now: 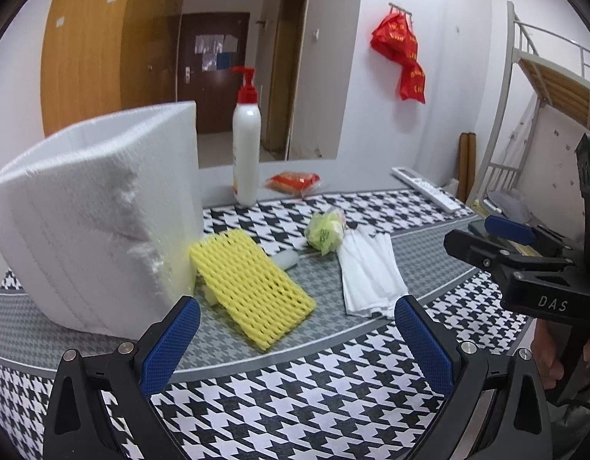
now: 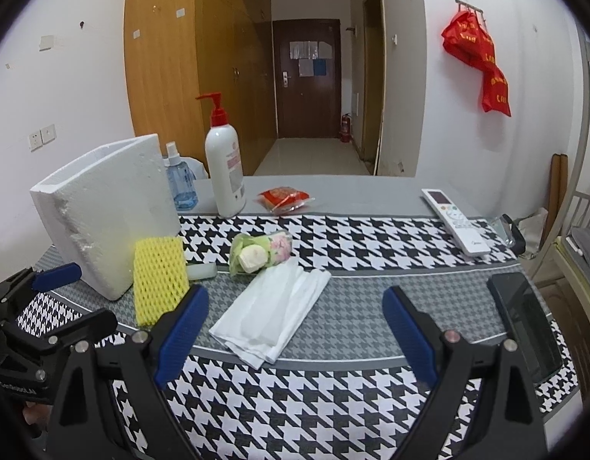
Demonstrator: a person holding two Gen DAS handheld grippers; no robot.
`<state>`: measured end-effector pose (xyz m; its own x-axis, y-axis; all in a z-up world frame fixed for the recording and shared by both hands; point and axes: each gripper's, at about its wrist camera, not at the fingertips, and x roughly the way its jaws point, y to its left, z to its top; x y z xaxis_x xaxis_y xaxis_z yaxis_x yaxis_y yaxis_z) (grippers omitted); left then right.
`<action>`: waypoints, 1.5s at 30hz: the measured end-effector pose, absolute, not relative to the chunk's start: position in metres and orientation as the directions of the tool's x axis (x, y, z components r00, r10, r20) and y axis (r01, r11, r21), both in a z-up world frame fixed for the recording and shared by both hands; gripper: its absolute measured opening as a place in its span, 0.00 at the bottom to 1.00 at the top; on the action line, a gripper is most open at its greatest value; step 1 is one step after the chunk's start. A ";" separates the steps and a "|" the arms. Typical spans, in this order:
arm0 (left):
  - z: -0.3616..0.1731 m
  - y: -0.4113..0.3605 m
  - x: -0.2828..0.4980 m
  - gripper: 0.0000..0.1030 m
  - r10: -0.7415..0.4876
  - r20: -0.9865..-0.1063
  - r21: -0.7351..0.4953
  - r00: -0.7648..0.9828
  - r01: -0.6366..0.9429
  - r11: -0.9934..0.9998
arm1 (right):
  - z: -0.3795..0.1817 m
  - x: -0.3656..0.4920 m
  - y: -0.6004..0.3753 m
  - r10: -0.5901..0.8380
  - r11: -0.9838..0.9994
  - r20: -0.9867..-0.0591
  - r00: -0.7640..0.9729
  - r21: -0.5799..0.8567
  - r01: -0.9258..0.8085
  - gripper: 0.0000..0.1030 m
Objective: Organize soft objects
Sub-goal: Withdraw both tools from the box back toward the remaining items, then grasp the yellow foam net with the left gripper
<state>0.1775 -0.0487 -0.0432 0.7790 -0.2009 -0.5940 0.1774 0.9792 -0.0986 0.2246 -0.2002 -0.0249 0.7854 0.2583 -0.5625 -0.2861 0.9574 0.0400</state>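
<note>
Grippers, both spread and empty, hover at the houndstooth-covered desk [image 2: 333, 230]: the left gripper [image 1: 296, 339] faces the yellow foam mesh sleeve [image 1: 252, 287] leaning on the white polystyrene box [image 1: 95, 214], long axis running away; the right gripper [image 2: 295, 329] faces the folded white cloth [image 2: 271, 310].

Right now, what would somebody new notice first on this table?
Probably the big white foam box standing at the left, with a yellow foam net leaning against it. Next the white folded cloth in the middle, on the black-and-white checked tablecloth. At the back stands a tall white pump bottle with a red top.
</note>
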 end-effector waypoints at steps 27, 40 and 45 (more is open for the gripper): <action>-0.079 -0.051 0.216 0.71 -0.101 -0.716 -0.077 0.691 0.066 0.995 | -0.060 0.265 -0.184 0.269 0.949 -0.672 0.690 0.063 -0.309 0.91; -0.092 -0.045 0.230 0.58 -0.091 -0.757 -0.100 0.647 0.023 0.995 | -0.070 0.275 -0.173 0.274 0.941 -0.705 0.654 0.055 -0.335 0.91; -0.097 -0.044 0.233 0.49 -0.092 -0.769 -0.106 0.632 0.016 0.994 | -0.072 0.276 -0.167 0.273 0.937 -0.711 0.649 0.043 -0.347 0.91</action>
<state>0.2334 -0.0438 -0.0972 0.6322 -0.0921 -0.7693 0.0160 0.9943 -0.1059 0.2757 -0.1671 -0.0717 0.6487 0.2725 -0.7106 -0.3466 0.9370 0.0430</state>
